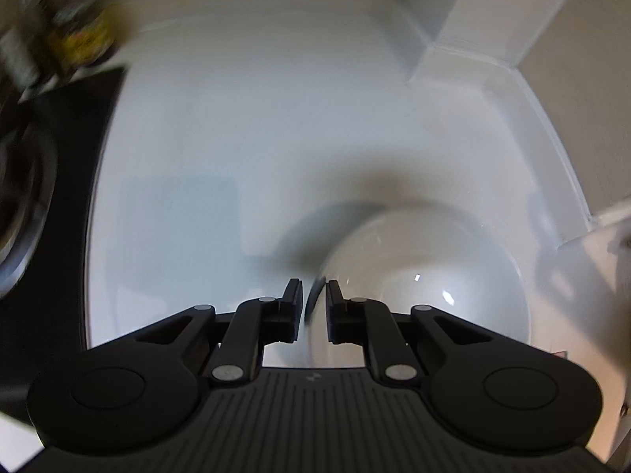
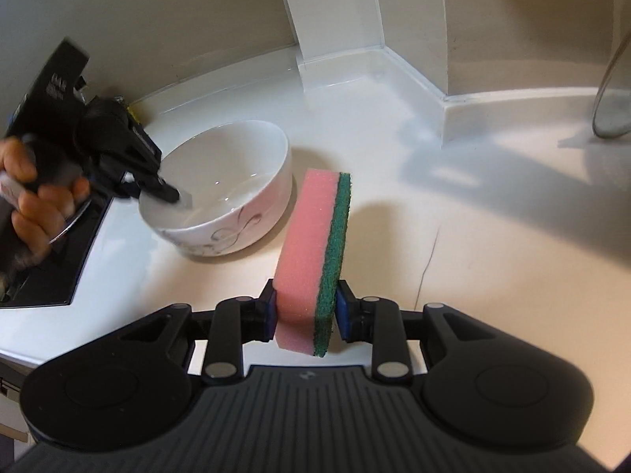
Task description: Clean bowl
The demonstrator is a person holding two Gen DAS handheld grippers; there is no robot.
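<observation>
Left gripper (image 2: 179,199): at the bowl's (image 2: 221,197) left rim, which runs between its jaws; they stand slightly apart, not pressing it. The bowl sits on the white counter (image 2: 473,256), left of centre, beside a dark stovetop (image 2: 43,276). Right gripper (image 2: 303,317): clenched on a pink-and-green sponge (image 2: 315,244), near the bowl's right side, not touching. Judged step: between holding and scrubbing. Next move calls for steadying the rim, then bringing the sponge inside.
</observation>
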